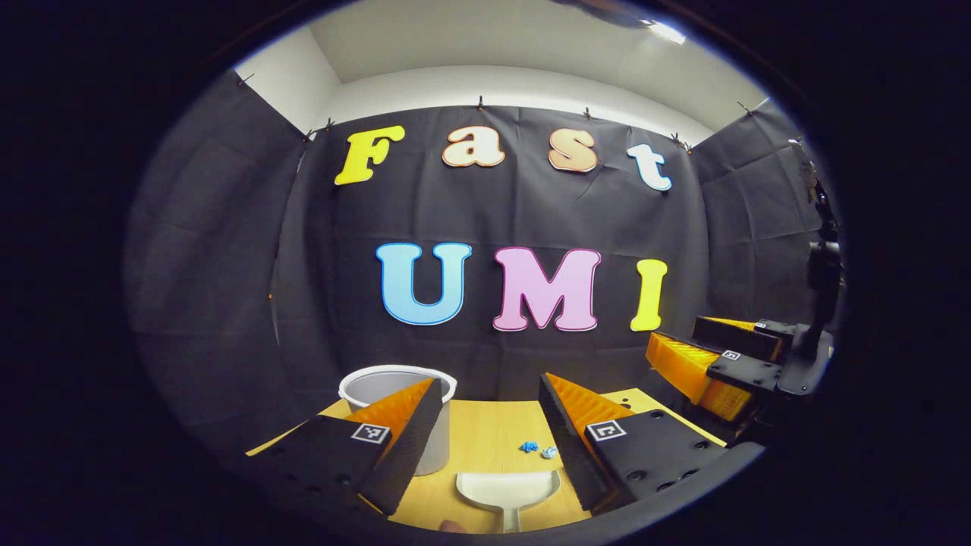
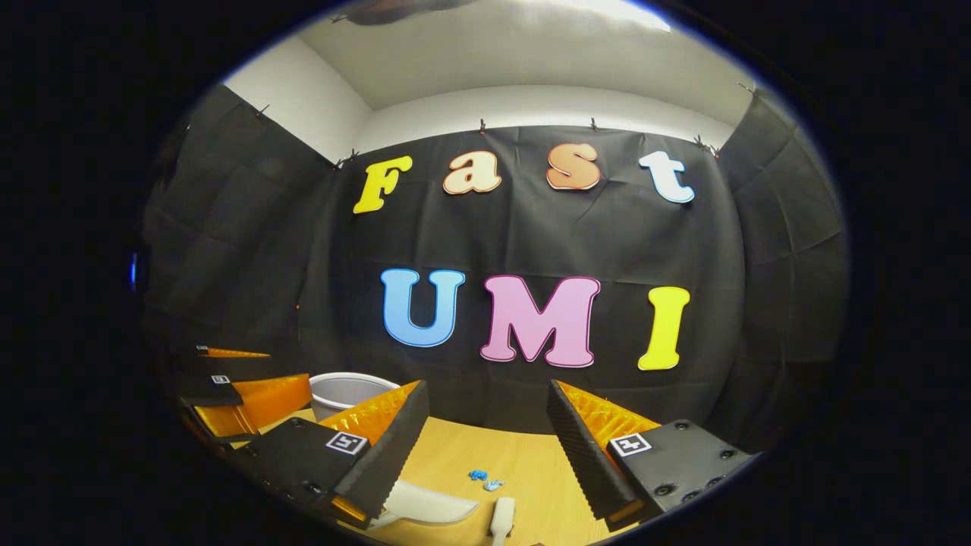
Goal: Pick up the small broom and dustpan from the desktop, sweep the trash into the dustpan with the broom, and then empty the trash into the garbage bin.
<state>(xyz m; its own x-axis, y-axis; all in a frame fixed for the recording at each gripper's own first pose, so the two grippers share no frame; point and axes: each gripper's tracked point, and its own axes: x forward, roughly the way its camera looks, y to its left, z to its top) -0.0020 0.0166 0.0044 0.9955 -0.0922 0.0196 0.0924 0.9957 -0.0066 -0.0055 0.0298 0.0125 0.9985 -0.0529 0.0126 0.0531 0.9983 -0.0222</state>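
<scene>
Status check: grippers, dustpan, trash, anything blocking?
Left gripper and right gripper open, holding nothing. Dustpan on the desktop, untouched; blue trash just beyond its mouth. Garbage bin at far left. Nothing blocking.

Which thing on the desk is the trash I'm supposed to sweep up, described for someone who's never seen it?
Start at the wooden desktop in front of the black cloth wall. Right of the grey garbage bin and just beyond the white dustpan lie the trash: a few tiny crumpled blue scraps. They are the smallest things there, and blue.
</scene>
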